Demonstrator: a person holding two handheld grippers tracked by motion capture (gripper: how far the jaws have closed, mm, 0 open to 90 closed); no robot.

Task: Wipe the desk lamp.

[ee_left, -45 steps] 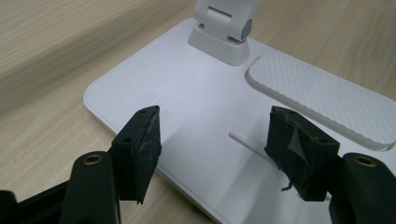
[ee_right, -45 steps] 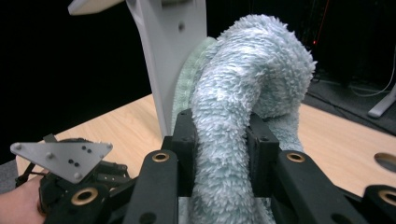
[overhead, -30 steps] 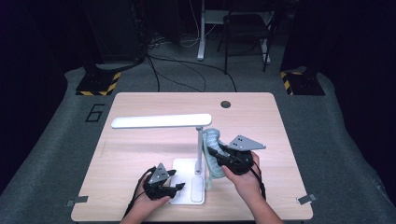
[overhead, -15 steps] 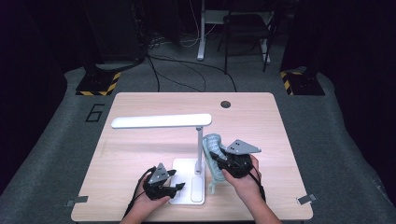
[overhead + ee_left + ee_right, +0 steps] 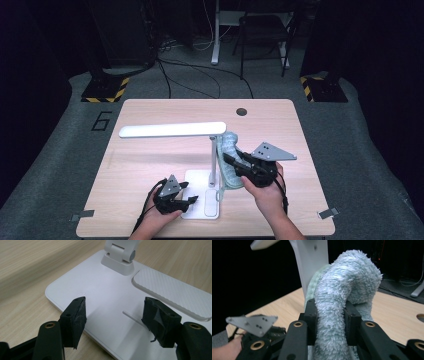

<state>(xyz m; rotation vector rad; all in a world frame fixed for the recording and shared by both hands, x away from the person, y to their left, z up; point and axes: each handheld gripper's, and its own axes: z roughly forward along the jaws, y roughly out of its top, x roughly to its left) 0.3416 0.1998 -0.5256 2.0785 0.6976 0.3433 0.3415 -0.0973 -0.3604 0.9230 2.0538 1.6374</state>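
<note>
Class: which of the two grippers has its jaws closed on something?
The right gripper: its jaws pinch the blue cloth. The left gripper stands open over the lamp base.

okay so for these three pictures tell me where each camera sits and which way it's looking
High view: fixed above the person's side, facing forward and down on the table; both hands, left gripper and right gripper show.
Left gripper view: rides the left gripper, looking down between its open fingers at the lamp base.
Right gripper view: rides the right gripper, looking level past the cloth it clamps at the lamp post; the other hand's gripper shows at lower left.
Shared: the lamp appears in all three.
</note>
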